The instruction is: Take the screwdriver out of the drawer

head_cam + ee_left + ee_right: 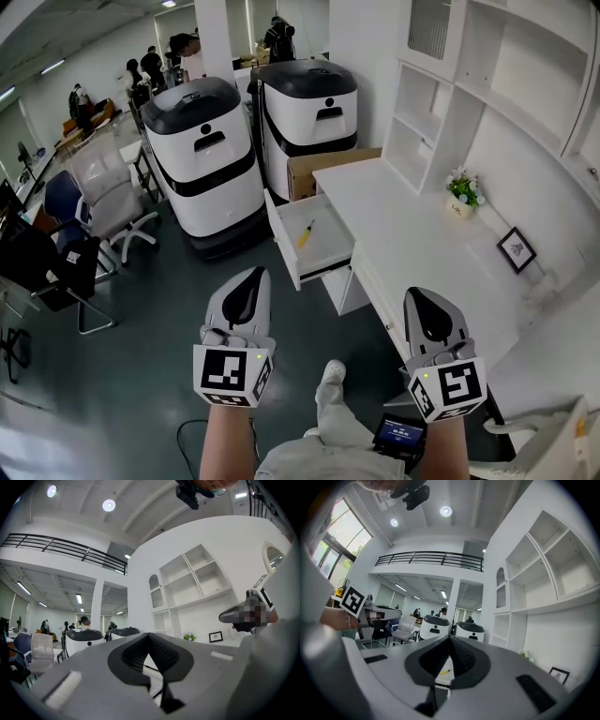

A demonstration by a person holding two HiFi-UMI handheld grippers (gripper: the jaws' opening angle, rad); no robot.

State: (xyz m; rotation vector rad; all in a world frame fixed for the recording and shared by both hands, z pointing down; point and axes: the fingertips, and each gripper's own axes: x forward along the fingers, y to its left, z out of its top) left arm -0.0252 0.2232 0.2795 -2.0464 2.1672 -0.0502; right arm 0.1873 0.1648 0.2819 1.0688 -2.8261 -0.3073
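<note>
A yellow-handled screwdriver (306, 234) lies in the open white drawer (281, 239) that sticks out from the desk's left side. In the right gripper view the screwdriver (446, 672) shows as a small yellow streak just beyond the jaw tips. My left gripper (254, 273) is held level in front of the drawer, some way short of it, jaws shut and empty. My right gripper (421, 293) hovers over the desk's near edge, to the right of the drawer, also shut with nothing in it. Both grippers' closed tips fill their own views, left gripper (149, 635) and right gripper (450, 638).
Two white-and-black machines (208, 159) stand behind the drawer, with a cardboard box (323, 172) beside them. The white desk (422, 248) carries a small potted plant (461, 194) and a picture frame (516, 249). Office chairs (108, 199) stand at the left; wall shelves (441, 112) rise behind the desk.
</note>
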